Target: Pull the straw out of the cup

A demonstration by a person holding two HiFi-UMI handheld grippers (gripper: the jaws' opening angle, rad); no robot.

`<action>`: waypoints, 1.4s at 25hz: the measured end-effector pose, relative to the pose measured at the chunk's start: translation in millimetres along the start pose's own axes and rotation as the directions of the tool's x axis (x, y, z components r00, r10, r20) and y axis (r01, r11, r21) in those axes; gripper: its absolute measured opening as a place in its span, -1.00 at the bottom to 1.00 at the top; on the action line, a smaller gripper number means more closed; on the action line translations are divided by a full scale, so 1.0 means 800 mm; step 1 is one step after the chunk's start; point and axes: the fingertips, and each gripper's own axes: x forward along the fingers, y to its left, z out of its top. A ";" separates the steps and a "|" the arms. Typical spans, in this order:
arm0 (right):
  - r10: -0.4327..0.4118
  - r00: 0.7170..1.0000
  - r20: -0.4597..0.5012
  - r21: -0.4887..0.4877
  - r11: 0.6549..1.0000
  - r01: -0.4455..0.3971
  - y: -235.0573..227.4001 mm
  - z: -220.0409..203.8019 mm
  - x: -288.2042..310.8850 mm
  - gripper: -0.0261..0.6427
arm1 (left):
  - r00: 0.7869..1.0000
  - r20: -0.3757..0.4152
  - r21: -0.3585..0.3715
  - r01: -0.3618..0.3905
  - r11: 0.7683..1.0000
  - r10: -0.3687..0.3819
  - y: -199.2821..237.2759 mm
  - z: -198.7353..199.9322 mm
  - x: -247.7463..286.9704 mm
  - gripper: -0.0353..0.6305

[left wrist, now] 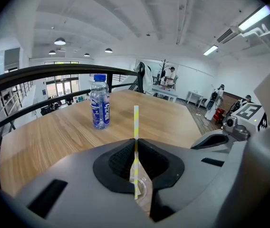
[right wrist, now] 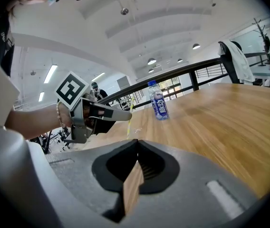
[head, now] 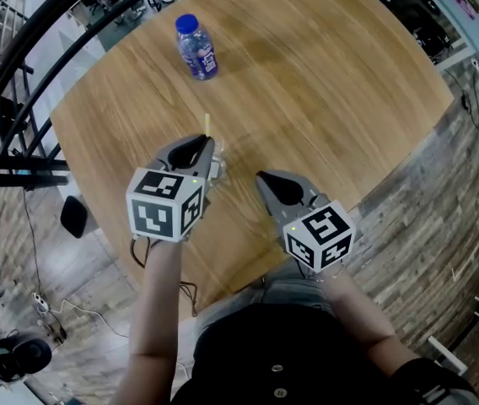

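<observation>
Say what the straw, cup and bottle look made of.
The straw is probably paper: matte, with yellow-and-white stripes. The cup looks like thin clear plastic: see-through, with a glossy rim. The bottle looks like clear plastic, with a blue cap and a printed label.

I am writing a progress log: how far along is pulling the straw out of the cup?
Done: the left tool is shut on the striped straw. In hand: the pull; the straw's lower end seems to sit inside the clear cup, so it is not out yet. Left: lifting it free. The right tool is shut, empty, and not on the cup.
</observation>
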 end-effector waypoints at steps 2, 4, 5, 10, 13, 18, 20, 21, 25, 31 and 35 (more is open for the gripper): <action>-0.004 1.000 0.000 0.000 1.000 0.004 -0.002 -0.001 -0.001 -0.93 | 1.000 0.008 0.005 -0.002 1.000 0.002 0.000 0.001 -0.002 -0.79; -0.004 1.000 0.001 -0.004 1.000 0.004 -0.001 -0.001 -0.002 -0.93 | 1.000 0.021 0.005 -0.005 1.000 0.005 0.000 0.002 -0.006 -0.79; -0.003 1.000 0.002 -0.007 1.000 0.003 0.000 0.000 -0.003 -0.93 | 1.000 0.030 0.003 -0.006 1.000 0.006 0.000 0.004 -0.009 -0.79; 0.011 1.000 0.006 -0.023 1.000 -0.011 0.007 0.004 -0.008 -0.93 | 0.996 0.089 -0.020 -0.007 1.000 0.008 -0.005 0.013 -0.024 -0.79; 0.023 1.000 0.010 -0.036 0.999 -0.023 0.016 0.008 -0.010 -0.93 | 0.990 0.137 -0.043 -0.014 0.999 0.020 -0.005 0.020 -0.039 -0.79; 0.041 0.999 0.020 -0.057 0.998 -0.040 0.032 0.014 -0.018 -0.93 | 0.974 0.220 -0.093 -0.038 0.995 0.058 -0.005 0.026 -0.075 -0.79; 0.044 0.999 0.022 -0.065 0.997 -0.043 0.037 0.014 -0.023 -0.93 | 0.961 0.262 -0.106 -0.061 0.992 0.087 -0.004 0.029 -0.093 -0.79; 0.046 0.999 0.023 -0.068 0.997 -0.044 0.039 0.013 -0.026 -0.93 | 0.953 0.285 -0.113 -0.072 0.991 0.102 -0.004 0.031 -0.102 -0.79; 0.055 0.998 0.033 -0.081 0.995 -0.052 0.050 0.016 -0.034 -0.93 | 0.908 0.391 -0.153 -0.099 0.983 0.152 -0.002 0.040 -0.140 -0.79; 0.070 0.996 0.054 -0.109 0.992 -0.064 0.071 0.022 -0.046 -0.93 | 0.832 0.524 -0.205 -0.086 0.975 0.184 -0.006 0.050 -0.194 -0.79; 0.086 0.994 0.070 -0.134 0.988 -0.076 0.084 0.034 -0.052 -0.93 | 0.774 0.600 -0.243 -0.067 0.968 0.204 -0.012 0.058 -0.230 -0.79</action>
